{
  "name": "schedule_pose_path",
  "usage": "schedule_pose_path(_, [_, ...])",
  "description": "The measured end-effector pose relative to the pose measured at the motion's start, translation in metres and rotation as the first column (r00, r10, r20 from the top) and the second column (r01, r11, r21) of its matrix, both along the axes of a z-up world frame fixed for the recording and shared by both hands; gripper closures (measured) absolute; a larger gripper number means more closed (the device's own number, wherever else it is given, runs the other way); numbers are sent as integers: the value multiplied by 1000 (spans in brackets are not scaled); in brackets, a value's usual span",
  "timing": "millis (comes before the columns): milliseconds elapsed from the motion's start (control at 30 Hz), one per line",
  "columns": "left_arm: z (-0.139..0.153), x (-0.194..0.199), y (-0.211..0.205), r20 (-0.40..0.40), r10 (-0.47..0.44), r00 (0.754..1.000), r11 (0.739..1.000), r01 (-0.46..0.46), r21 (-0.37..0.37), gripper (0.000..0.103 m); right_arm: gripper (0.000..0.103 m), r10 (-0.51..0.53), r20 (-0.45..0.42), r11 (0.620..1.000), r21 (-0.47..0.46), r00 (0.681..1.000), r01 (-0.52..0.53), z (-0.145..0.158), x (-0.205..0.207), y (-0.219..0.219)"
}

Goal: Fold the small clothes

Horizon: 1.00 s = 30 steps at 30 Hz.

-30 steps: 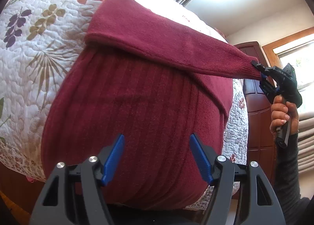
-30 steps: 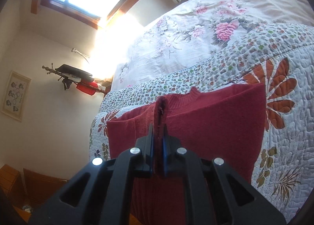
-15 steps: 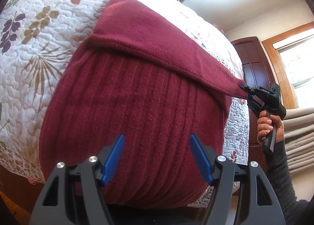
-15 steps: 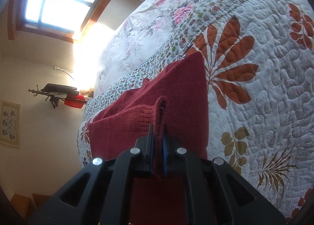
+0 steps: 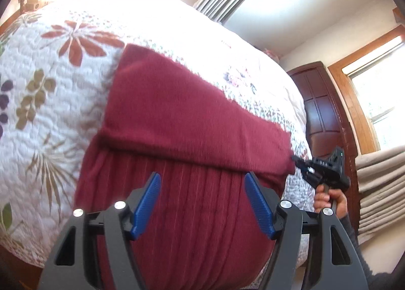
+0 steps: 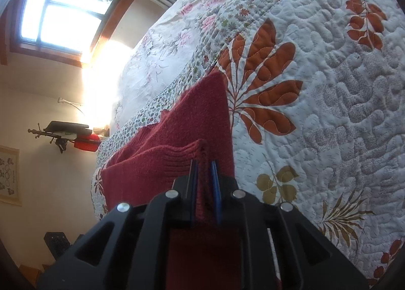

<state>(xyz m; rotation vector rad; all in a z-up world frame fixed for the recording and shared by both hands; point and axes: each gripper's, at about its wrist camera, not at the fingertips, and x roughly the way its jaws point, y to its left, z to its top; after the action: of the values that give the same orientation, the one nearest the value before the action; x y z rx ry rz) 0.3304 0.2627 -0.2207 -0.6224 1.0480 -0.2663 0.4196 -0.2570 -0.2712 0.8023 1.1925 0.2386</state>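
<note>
A dark red knitted sweater (image 5: 192, 209) lay spread on the bed, on a white quilt (image 5: 38, 117) stitched with rust-coloured flowers, olive leaves and purple sprigs. Its ribbed body ran toward the near edge of the mattress, and one sleeve (image 5: 182, 125) lay folded flat across the upper part of it, from the left shoulder over to the right side. The left gripper (image 5: 202, 204) hung low over the ribbed body with its blue pads (image 5: 148, 204) spread wide apart, nothing between them, the red knit showing plainly in the gap. At the far right end of the sleeve the right gripper (image 5: 295, 159) was closed on the cuff, pinching the ribbed edge between its tips, and a hand (image 5: 329, 200) in a dark sleeve gripped its handle just off the side of the bed. From the right wrist camera the same hold showed close up: the right gripper (image 6: 203, 176) had its two blue pads (image 6: 215, 188) drawn in against a fold of the cuff (image 6: 182, 155), the knit standing up between them, while the rest of the sweater stretched away across the quilt (image 6: 329, 112) toward a paler floral bedcover (image 6: 164, 57) beyond. A window (image 6: 60, 11) with a wooden frame let bright sun in on the wall behind, and a dark wooden cabinet (image 5: 321, 107) stood past the bed's far corner.
</note>
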Motion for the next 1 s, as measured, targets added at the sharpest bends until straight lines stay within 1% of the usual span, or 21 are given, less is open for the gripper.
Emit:
schedule_pose_path(67, [-2,28,16,5,31,1000,996,-31,-82,34,91,-6,49,999,32,999,5,17,-3,1])
schedule_pose_path(133, [-13,53,30,-21,51,998,983,-54,-175,33,91,32,89,998,59,995,-37,27,-4,14])
schedule_pose_path(167, [-21,65,32,-41,40,998,978,-48,-204,31,91,61,94,996,65,994,-68,25,-4,24])
schedule_pose_path(200, [-31,75,33,-63,28,998,977,-41,-208,31,91,84,86,994,66,993,-90,21,-3,32])
schedule_pose_path(267, [-51,90,30,-114,23,993,985,-42,-169,31,91,107,46,991,77,993,-111,3,-3,42])
schedule_pose_path(300, [-61,94,28,-141,15,990,986,-38,-165,31,91,105,15,991,78,994,-106,-9,-5,42])
schedule_pose_path(367, [-82,97,25,-191,8,982,988,-37,-148,31,99,89,-24,994,69,996,-87,-27,-8,35])
schedule_pose_path(400, [-87,96,26,-197,9,980,989,-38,-145,31,103,75,-28,995,72,997,-73,-30,-10,29])
schedule_pose_path(467, [-81,89,28,-177,32,984,987,-58,-147,31,100,52,-16,995,83,999,-51,-24,-15,19])
schedule_pose_path(533, [-66,77,27,-129,31,991,988,-50,-144,31,88,55,10,995,89,998,-56,-12,-21,14])
schedule_pose_path(600, [-55,62,22,-81,5,997,986,-18,-165,31,87,67,28,992,109,997,-69,-6,-24,14])
schedule_pose_path(633, [-54,57,19,-74,-8,997,986,-4,-165,31,87,80,31,990,117,996,-83,-6,-26,17])
schedule_pose_path(667, [-56,53,15,-79,-26,997,988,14,-151,30,87,93,24,988,122,995,-95,-8,-26,22])
schedule_pose_path(733, [-71,57,9,-140,-41,989,997,31,-74,30,87,126,-10,986,114,992,-124,-21,-25,33])
schedule_pose_path(767, [-82,58,8,-168,-42,985,998,33,-52,30,88,136,-24,986,98,990,-133,-27,-25,38])
schedule_pose_path(833, [-89,59,9,-185,-29,982,999,22,-39,30,93,128,-41,989,81,991,-124,-33,-28,37])
schedule_pose_path(867, [-86,57,10,-185,-15,983,999,8,-40,30,91,122,-35,990,77,992,-119,-28,-32,35])
schedule_pose_path(900, [-78,53,11,-177,0,984,999,-7,-39,30,78,116,-18,991,73,993,-115,-20,-38,32])
schedule_pose_path(933, [-69,45,13,-156,7,988,999,-15,-46,30,67,115,4,991,73,993,-115,-11,-45,28])
schedule_pose_path(1000, [-52,22,19,-116,19,993,998,-25,-51,25,65,131,40,988,79,991,-134,4,-62,19])
